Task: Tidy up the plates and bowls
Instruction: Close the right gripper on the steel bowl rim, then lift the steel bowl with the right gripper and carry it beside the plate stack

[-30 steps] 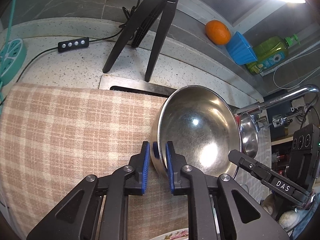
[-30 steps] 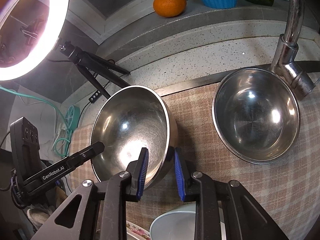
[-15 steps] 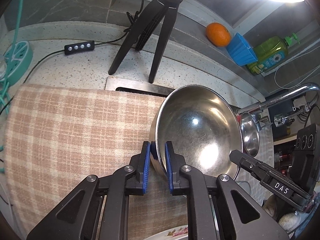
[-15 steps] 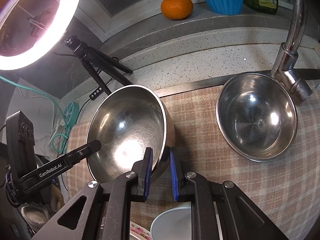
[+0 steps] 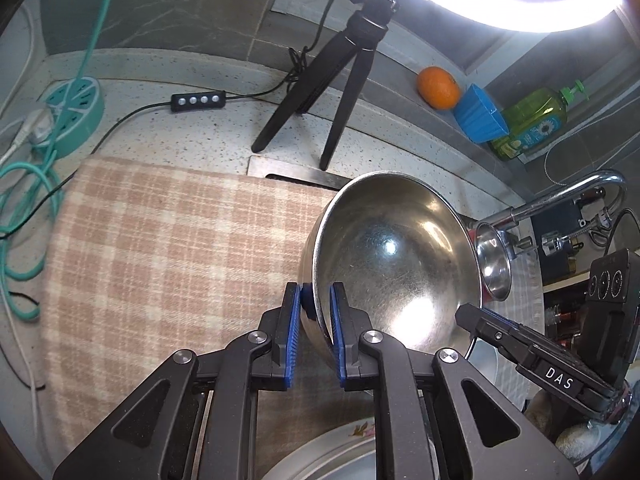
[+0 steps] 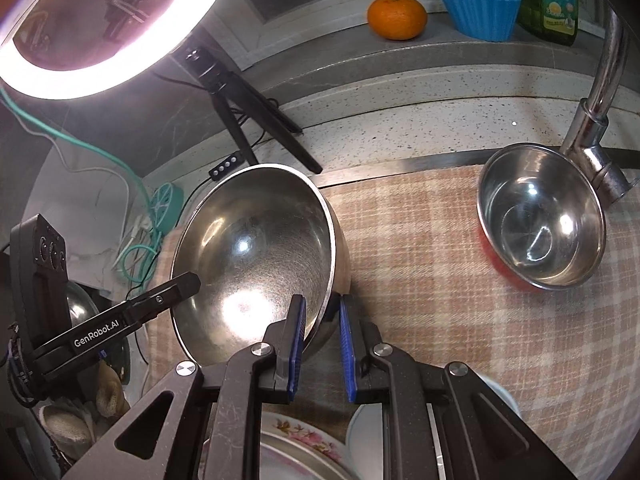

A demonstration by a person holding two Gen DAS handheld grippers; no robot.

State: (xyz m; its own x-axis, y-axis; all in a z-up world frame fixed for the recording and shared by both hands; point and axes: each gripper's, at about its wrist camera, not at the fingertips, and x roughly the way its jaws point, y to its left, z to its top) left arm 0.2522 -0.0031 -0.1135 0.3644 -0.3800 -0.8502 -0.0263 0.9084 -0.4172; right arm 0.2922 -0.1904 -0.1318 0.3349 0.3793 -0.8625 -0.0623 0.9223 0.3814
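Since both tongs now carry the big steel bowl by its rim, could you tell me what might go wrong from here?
1. The left tongs and right tongs pinch only the thin, slick rim of the big steel bowl, which hangs tilted; it could slip or swing.
2. A drop may hit the flowered plate directly below.
3. The smaller steel bowl sits close against the faucet; carrying the big bowl there could knock either.

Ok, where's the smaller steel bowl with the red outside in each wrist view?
Left wrist: the smaller steel bowl with the red outside sits at the right, mostly hidden behind the large steel bowl, below the tap.
Right wrist: smaller bowl at upper right on the checked cloth, beside the tap's base.
Shared landmark: the orange fruit on the back ledge.
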